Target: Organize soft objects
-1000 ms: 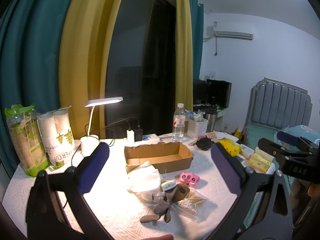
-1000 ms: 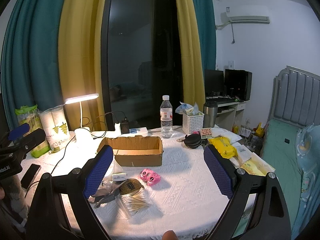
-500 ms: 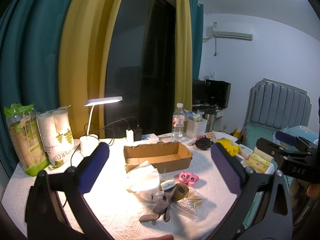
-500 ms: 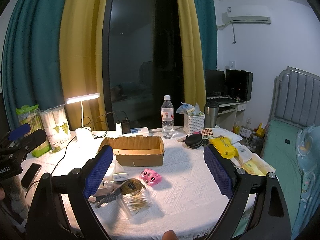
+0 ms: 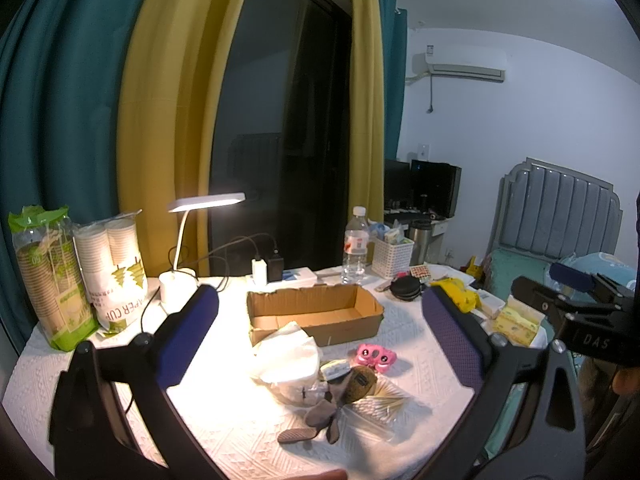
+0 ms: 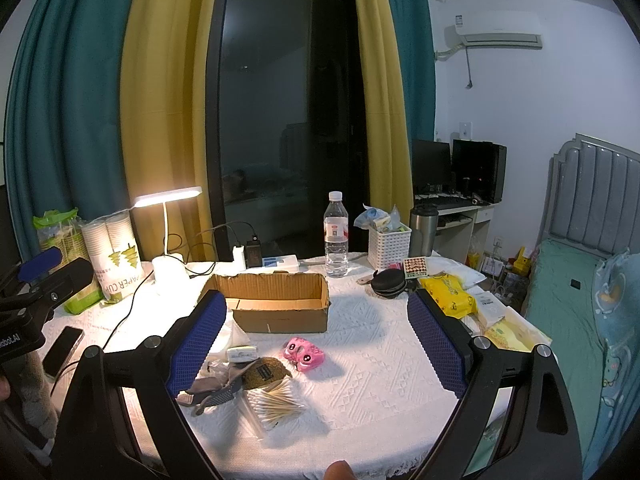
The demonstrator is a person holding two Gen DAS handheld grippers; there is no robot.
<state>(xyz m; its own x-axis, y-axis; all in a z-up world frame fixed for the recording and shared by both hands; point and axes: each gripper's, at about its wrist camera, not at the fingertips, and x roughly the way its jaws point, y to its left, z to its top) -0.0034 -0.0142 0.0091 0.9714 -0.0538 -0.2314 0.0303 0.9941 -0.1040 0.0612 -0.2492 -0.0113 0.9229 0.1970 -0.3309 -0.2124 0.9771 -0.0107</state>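
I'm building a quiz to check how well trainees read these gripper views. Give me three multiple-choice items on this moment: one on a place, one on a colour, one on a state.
1. Where does the pink toy lie?
A. inside the cardboard box
B. on the tablecloth in front of the cardboard box
C. in the white basket

2. What colour are the gripper pads?
A. blue
B. red
C. green

3. What state is the desk lamp in?
A. knocked over
B. off
C. switched on

Answers:
1 B: the toy sits on the white tablecloth, nearer the camera than the cardboard box.
2 A: the pads of the right gripper and those of the left gripper are blue, and both grippers are open and hold nothing.
3 C: the desk lamp stands upright and its head glows.
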